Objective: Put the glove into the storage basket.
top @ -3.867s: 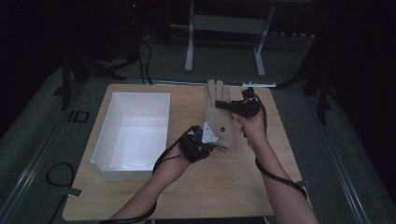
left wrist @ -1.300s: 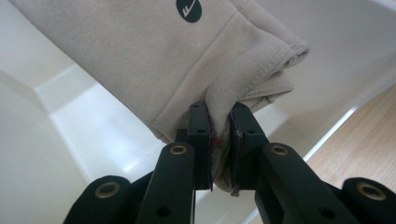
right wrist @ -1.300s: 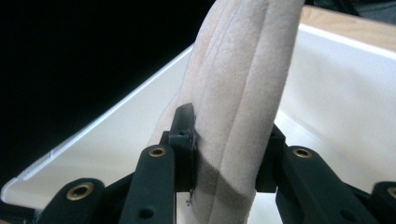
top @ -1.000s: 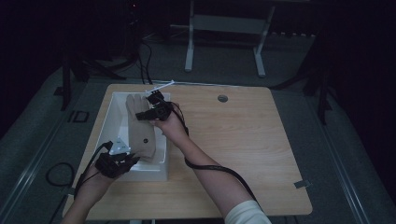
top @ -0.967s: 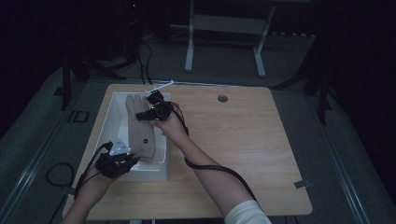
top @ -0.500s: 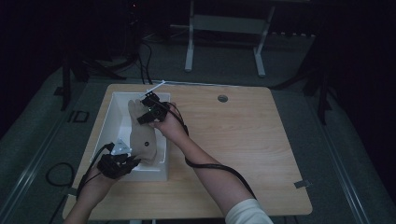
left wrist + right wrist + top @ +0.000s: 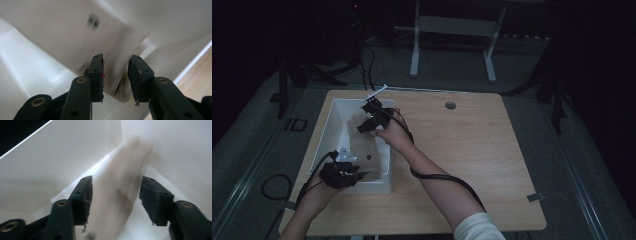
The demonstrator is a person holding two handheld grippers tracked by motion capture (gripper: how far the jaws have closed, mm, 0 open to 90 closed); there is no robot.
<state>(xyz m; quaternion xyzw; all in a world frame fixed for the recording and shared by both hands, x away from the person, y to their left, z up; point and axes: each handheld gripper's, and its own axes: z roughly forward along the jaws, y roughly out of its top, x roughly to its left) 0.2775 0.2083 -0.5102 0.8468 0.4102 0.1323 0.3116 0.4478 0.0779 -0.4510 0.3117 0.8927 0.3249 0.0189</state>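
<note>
Let go of the soft beige cloth glove (image 7: 120, 187), both jaws just opened wide: left gripper (image 7: 115, 77), right gripper (image 7: 115, 200). Dropped into the white plastic box (image 7: 328, 134). Nearly done; only pulling hands away left.

Seen from above the near edge of the wooden table (image 7: 492, 150), facing forward and down across the whole top. Seen close from each gripper, along black jaws into the white bin (image 7: 328, 132) (image 7: 30, 65) (image 7: 50, 160), shared with the high view.
</note>
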